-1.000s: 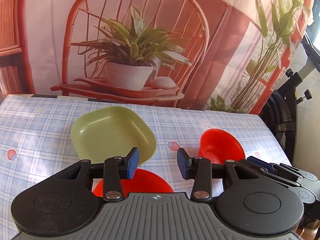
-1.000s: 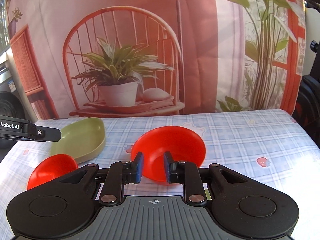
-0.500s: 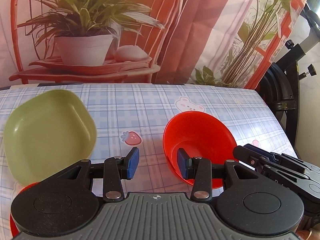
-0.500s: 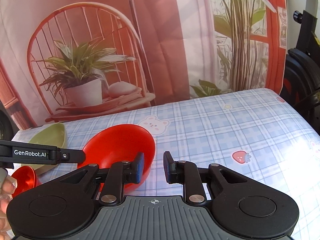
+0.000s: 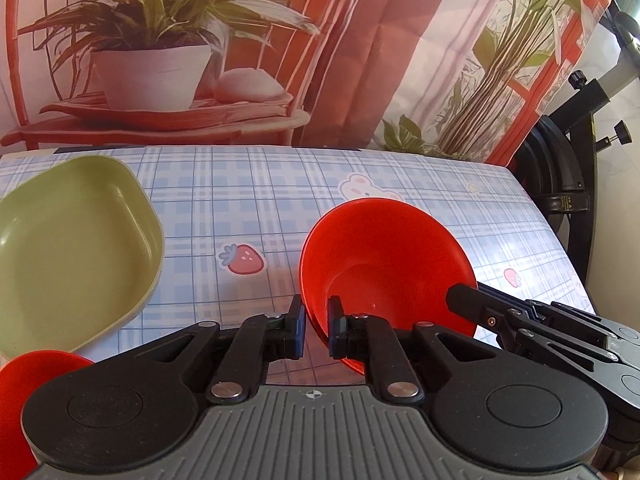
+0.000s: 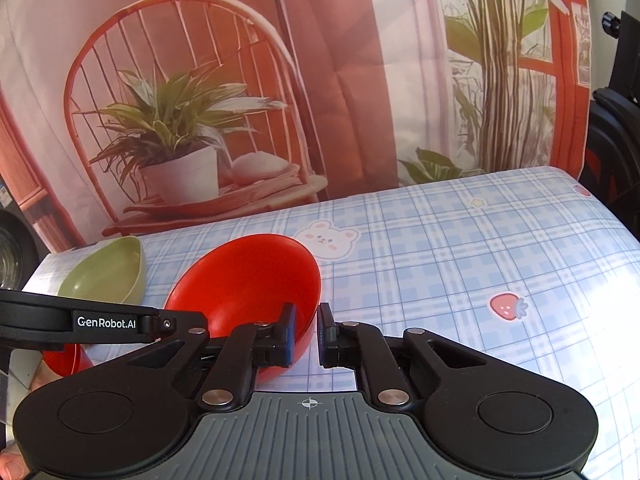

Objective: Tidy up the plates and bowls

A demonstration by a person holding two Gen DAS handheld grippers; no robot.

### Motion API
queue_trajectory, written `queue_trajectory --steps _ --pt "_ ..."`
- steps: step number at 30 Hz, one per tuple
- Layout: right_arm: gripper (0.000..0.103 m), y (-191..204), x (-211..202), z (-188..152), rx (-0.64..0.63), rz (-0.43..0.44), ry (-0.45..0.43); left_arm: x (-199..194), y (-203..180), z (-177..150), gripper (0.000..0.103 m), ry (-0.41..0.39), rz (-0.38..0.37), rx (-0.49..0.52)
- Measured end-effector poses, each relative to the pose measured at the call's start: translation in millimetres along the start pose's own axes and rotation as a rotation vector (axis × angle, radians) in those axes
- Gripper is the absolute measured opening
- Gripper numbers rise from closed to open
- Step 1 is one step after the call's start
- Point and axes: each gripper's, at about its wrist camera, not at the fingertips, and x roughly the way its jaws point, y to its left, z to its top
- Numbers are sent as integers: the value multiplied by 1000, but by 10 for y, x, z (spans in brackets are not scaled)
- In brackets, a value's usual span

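A red bowl point(image 5: 384, 256) is tilted above the checked tablecloth. My left gripper point(image 5: 317, 330) is shut on its left rim. My right gripper point(image 6: 306, 334) is shut on the bowl's right rim point(image 6: 248, 276); it shows in the left wrist view point(image 5: 520, 320) at the bowl's right. A green square plate point(image 5: 68, 248) lies at the left; it also shows in the right wrist view point(image 6: 108, 276). A second red bowl point(image 5: 24, 380) sits at the lower left, partly hidden by my left gripper; its edge shows in the right wrist view point(image 6: 64, 360).
The table point(image 6: 460, 264) has a blue checked cloth with strawberry and bear prints. A printed backdrop point(image 6: 240, 80) of a chair and plants hangs behind it. Black exercise equipment point(image 5: 568, 168) stands past the table's right edge.
My left gripper moved right from the green plate and closed on the red bowl's rim. The bowl, held by my right gripper, shifted left in that view.
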Motion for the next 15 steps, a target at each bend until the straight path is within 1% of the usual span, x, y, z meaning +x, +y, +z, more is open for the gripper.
queue_trajectory --steps 4,8,15 --pt "10 39 -129 3 20 14 -21 -131 -1 9 12 -16 -2 7" --pt "10 129 -313 7 26 19 -48 -385 -28 3 12 -57 -3 38" --pt "10 455 -637 -12 44 42 -84 -851 34 -117 13 -95 12 64"
